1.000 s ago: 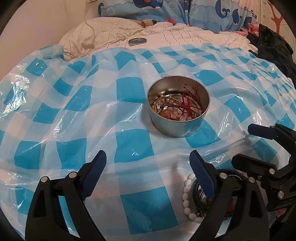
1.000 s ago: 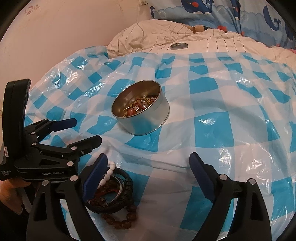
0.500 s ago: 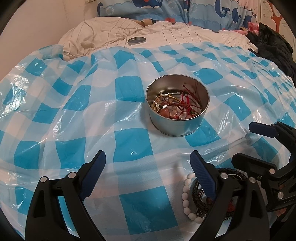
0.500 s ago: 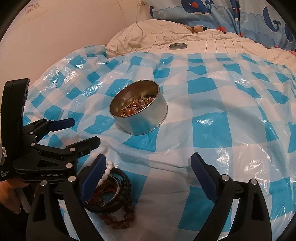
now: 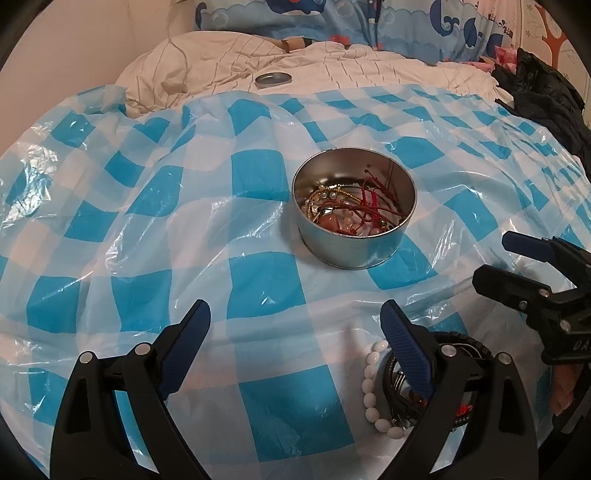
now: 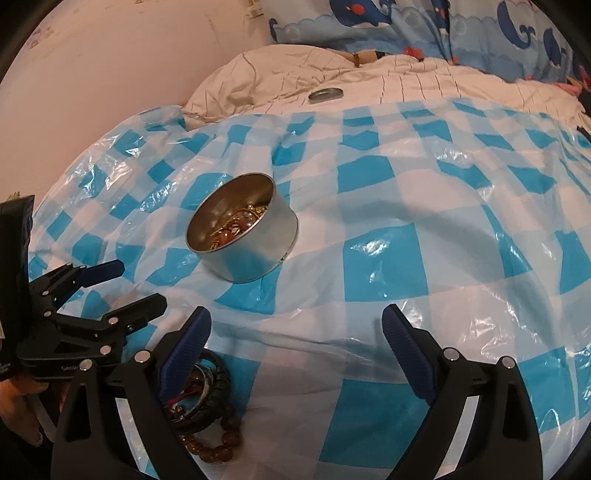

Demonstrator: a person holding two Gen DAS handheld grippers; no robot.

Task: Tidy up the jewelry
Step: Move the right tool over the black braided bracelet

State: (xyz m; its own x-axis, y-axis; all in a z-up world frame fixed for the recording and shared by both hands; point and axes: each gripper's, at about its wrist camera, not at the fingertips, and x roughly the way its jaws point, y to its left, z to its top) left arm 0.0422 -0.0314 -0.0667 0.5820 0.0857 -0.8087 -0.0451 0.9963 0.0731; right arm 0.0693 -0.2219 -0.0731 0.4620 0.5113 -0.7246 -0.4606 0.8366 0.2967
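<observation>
A blue-and-white checked plastic sheet [image 5: 147,229] covers the bed, crinkled and glossy. Beyond its far edge lies a rumpled cream quilt [image 5: 351,70] with a small round metal lid [image 5: 273,78] resting on it, and behind that a whale-print pillow [image 5: 369,18]. Dark clothing [image 5: 546,99] is heaped at the right edge of the left wrist view.

A round silver tin [image 5: 354,214] stands open near the middle of the sheet, holding a tangle of gold chain, pearls, pink beads and red cord. Well apart from it, nearer the cameras, a pile of bracelets [image 5: 406,384] lies on the sheet: a white bead strand, a black ribbed band and, in the right wrist view, a brown bead strand [image 6: 214,439].

The left tongs [image 5: 295,328] are spread wide and empty, their right finger partly hiding the pile. The right tongs [image 6: 295,332] are likewise spread and empty, their left finger over the same pile.
</observation>
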